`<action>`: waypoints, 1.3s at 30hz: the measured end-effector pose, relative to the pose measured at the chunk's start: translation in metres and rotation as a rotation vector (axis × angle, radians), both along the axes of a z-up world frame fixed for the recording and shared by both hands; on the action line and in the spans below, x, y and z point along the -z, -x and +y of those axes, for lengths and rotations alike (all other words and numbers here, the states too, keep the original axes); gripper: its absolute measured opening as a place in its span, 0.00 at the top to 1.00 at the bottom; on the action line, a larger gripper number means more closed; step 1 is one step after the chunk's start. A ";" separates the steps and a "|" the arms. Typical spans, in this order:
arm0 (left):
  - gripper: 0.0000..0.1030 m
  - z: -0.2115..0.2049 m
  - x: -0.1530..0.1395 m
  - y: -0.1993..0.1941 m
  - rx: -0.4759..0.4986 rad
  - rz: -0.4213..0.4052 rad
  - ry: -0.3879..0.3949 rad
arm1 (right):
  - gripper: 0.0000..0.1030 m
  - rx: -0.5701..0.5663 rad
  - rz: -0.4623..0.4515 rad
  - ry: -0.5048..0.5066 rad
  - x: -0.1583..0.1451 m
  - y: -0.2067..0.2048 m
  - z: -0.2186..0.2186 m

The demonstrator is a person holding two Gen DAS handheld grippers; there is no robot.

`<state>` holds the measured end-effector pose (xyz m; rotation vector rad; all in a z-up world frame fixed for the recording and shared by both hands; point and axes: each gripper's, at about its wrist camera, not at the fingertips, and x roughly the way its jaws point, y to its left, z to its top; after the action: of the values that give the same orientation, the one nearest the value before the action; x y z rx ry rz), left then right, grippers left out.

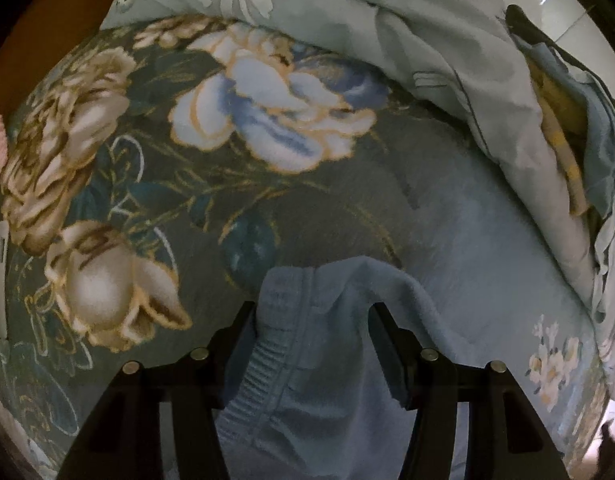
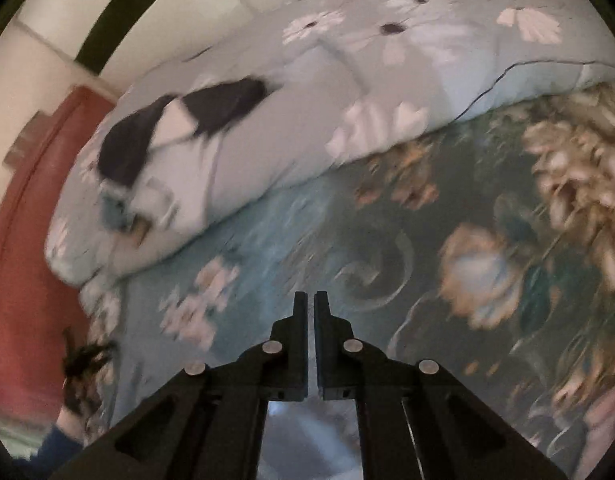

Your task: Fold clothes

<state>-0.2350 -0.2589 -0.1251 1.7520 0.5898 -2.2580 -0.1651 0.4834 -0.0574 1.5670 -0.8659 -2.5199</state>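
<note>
Counted: one light blue garment point(image 1: 339, 360), one dark floral bedsheet point(image 1: 179, 184), one pale daisy-print quilt point(image 2: 267, 128), two grippers, left point(image 1: 313, 316) and right point(image 2: 310, 300). One black-and-white item point(image 2: 179, 128) on the quilt, possibly clothing, too blurred to classify.

Both tongs point(image 1: 311, 312) point(image 2: 310, 300) matte black, angular fingers, round silver pivot screws.

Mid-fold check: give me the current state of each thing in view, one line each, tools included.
Left tool: shut on a bunched fold of the garment.
Light blue fleece garment: spread over the bed, ribbed hem lifted between the fingers.
Right tool: shut, empty, above the bedsheet.
Dark green floral bedsheet: spread flat beneath the garment.
Pale green daisy-print quilt: piled in a rumpled heap along the bed's far side.
</note>
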 end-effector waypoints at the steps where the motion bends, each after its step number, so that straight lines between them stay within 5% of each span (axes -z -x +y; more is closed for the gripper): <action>1: 0.43 0.000 0.001 0.000 -0.002 -0.008 0.001 | 0.98 -0.004 -0.016 -0.005 0.004 0.003 0.002; 9: 0.43 -0.005 0.006 -0.004 -0.022 -0.029 0.003 | 0.94 -0.307 -0.072 -0.079 0.017 -0.030 -0.062; 11: 0.43 -0.005 0.007 -0.004 -0.037 -0.032 0.003 | 0.80 -0.381 -0.095 -0.085 0.022 -0.045 -0.080; 13: 0.43 -0.003 0.006 -0.004 -0.043 -0.036 0.010 | 0.55 -0.478 -0.128 -0.131 0.030 -0.060 -0.103; 22: 0.43 0.000 -0.001 -0.007 -0.048 -0.052 0.027 | 0.55 -0.695 -0.255 -0.253 0.082 -0.090 -0.157; 26: 0.41 0.000 -0.004 -0.009 -0.047 -0.057 0.029 | 0.55 -0.754 -0.244 -0.376 0.086 -0.096 -0.172; 29: 0.41 0.000 -0.006 -0.011 -0.050 -0.051 0.028 | 0.62 -0.751 -0.255 -0.421 0.088 -0.097 -0.174; 31: 0.41 -0.001 -0.008 -0.013 -0.050 -0.048 0.025 | 0.92 -0.729 -0.268 -0.446 0.088 -0.095 -0.171; 32: 0.41 -0.001 -0.008 -0.014 -0.047 -0.047 0.023 | 0.95 -0.697 -0.279 -0.420 0.087 -0.092 -0.164; 39: 0.44 -0.003 -0.020 -0.019 -0.025 -0.017 0.017 | 0.96 -0.315 -0.170 -0.260 0.039 -0.043 -0.070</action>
<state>-0.2162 -0.2623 -0.1053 1.7449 0.5842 -2.2225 -0.1217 0.4131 -0.0959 1.8429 -0.2755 -2.3704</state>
